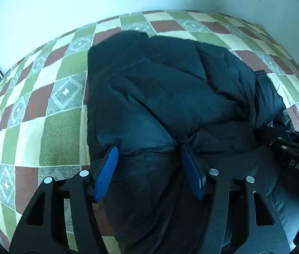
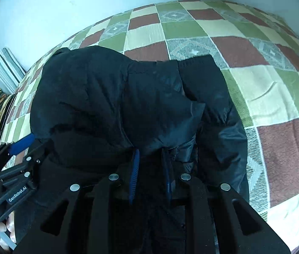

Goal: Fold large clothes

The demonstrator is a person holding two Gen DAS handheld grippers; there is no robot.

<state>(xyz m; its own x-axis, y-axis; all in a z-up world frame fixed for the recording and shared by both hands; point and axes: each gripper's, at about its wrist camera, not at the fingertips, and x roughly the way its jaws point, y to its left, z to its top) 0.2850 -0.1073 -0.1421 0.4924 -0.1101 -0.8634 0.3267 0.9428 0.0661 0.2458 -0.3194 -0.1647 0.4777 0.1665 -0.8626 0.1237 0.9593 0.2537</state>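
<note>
**Left wrist view: jacket bunched on the bed, fold under way**

Left wrist view shows you the dark puffy jacket [image 1: 160, 89] heaped in the middle of the checked bedspread [image 1: 50, 105], with the pale wall [image 1: 86, 4] beyond it. The far part is doubled over into a rough bundle, and one sleeve trails off the right side of the jacket (its cuff shows best in the right wrist view). By my reading the fold is partly made: the near hem has yet to be carried over, and the sleeve needs tucking and smoothing.

Your left gripper [image 1: 149, 148] stands about half open at the near edge of the jacket, with a thick ridge of padding bulging between its blue fingers [image 1: 107, 169]. Whether they are pressing on that padding or merely straddling it, I cannot tell.

Your right gripper [image 2: 151, 154], just right of the left one along that same near edge, is nearly closed, pinching a thin fold of jacket fabric.
</note>
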